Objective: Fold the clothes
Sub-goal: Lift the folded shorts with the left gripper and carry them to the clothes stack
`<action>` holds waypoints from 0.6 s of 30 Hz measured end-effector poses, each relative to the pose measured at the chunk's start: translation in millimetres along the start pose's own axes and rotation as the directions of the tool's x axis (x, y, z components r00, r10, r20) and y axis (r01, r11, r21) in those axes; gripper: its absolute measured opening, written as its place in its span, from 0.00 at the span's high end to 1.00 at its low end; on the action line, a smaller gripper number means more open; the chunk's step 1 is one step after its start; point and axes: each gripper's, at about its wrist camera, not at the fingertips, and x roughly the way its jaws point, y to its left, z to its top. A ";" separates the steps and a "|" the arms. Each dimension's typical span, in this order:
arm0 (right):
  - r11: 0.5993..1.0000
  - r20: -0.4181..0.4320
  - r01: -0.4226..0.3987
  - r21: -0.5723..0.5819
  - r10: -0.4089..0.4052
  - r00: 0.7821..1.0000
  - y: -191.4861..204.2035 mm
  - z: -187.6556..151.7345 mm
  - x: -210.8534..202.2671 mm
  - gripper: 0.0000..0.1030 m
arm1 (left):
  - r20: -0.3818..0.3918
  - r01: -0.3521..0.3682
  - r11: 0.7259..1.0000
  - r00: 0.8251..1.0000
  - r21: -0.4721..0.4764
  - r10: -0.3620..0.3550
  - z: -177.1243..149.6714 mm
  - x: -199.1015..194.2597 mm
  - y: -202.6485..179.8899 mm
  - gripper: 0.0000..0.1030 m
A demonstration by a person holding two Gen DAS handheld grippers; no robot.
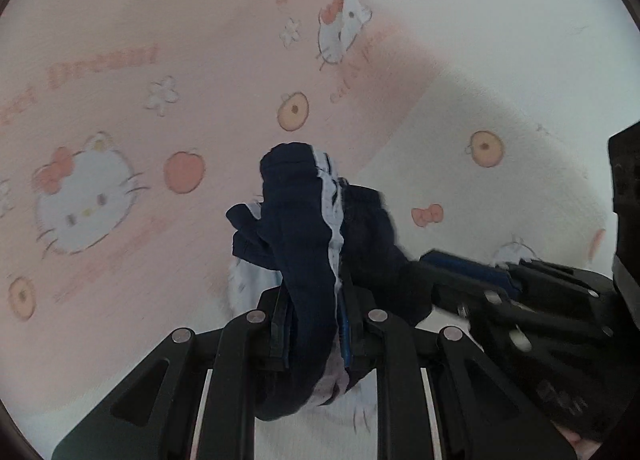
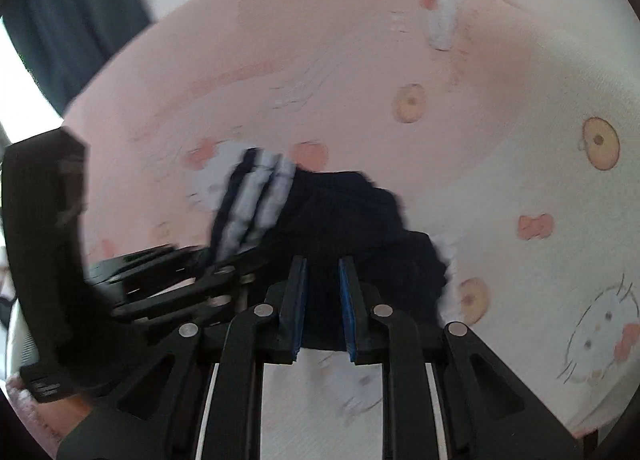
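**Navy garment gripped at both ends**

Both jaws clenched on the navy garment (image 1: 304,227)! Left gripper (image 1: 312,324) and right gripper (image 2: 322,300) hold it bunched above the cartoon-print sheet (image 1: 120,99), white stripes (image 2: 256,195) running away from the cameras.

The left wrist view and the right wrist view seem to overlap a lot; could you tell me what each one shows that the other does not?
Only the left wrist view shows readable lettering on the pink sheet and the navy garment running down between the left gripper pads, with its white trim.

Only the right wrist view shows a dark curtain at upper left and the garment's white stripes side on.

Both show the cat-print sheet, pink on one side and white on the other, the same navy garment pinched in both grippers, and the right gripper beside the left.
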 end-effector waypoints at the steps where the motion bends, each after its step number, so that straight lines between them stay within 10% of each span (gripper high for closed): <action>1: 1.000 -0.006 0.020 0.020 -0.020 1.000 -14.1 -0.5 13.6 0.83 | -0.030 -0.027 1.000 0.999 -0.006 0.027 -1.6 16.9 5.2 0.83; 5: 0.982 -0.104 0.075 0.175 -0.058 0.993 -71.8 -19.0 75.9 0.81 | -0.177 -0.065 0.995 0.983 -0.082 0.050 -20.1 63.6 39.5 0.75; 8: 0.957 -0.156 0.107 0.269 -0.066 0.986 -99.5 -22.7 89.4 0.70 | -0.150 -0.007 0.988 0.988 -0.151 -0.016 -27.9 55.1 61.4 0.55; 14: 0.991 -0.042 0.063 0.121 -0.058 0.997 -60.7 -4.4 70.8 0.68 | 0.100 -0.039 0.999 0.994 -0.036 0.043 -19.2 -1.1 51.0 0.53; 18: 0.993 -0.131 0.116 -0.002 -0.115 0.985 -31.6 -11.5 104.2 0.68 | 0.010 -0.010 0.998 1.000 0.054 0.010 -14.0 28.6 35.9 0.53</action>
